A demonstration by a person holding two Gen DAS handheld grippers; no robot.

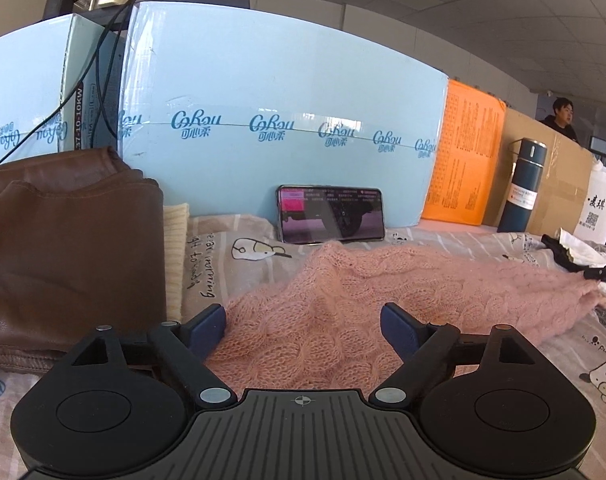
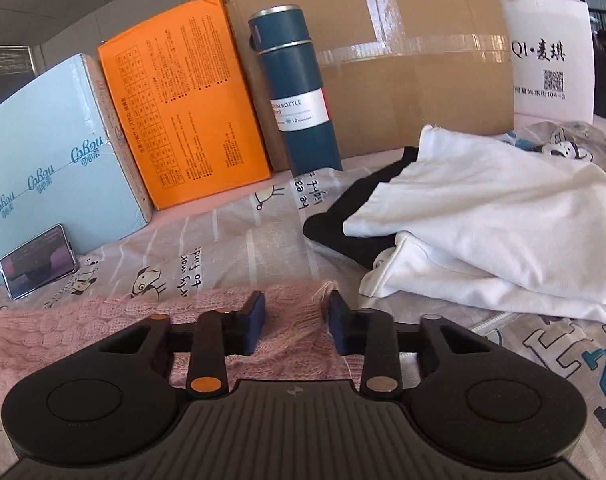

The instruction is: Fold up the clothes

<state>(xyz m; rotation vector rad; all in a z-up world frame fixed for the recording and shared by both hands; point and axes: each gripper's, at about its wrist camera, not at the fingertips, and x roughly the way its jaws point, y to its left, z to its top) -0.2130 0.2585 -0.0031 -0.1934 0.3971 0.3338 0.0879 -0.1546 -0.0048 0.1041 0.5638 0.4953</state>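
A pink cable-knit sweater (image 1: 383, 280) lies spread on a cartoon-print sheet (image 2: 223, 240). My left gripper (image 1: 303, 312) hovers over it, jaws wide apart, with knit below them and nothing pinched. In the right wrist view the sweater's frayed edge (image 2: 63, 332) runs under my right gripper (image 2: 295, 300). Its jaws stand partly apart with that edge between the pads, and I see no pad pressing it. A brown leather garment (image 1: 63, 240) lies folded at the left on a cream knit (image 1: 175, 240).
A white garment (image 2: 483, 216) lies over a black one (image 2: 343, 216) at the right. Along the back stand a pale blue box (image 1: 283, 80), an orange box (image 2: 175, 100), a cardboard box (image 2: 403, 60), a blue bottle (image 2: 299, 92) and a propped phone (image 1: 331, 214). A person (image 1: 563, 116) is behind.
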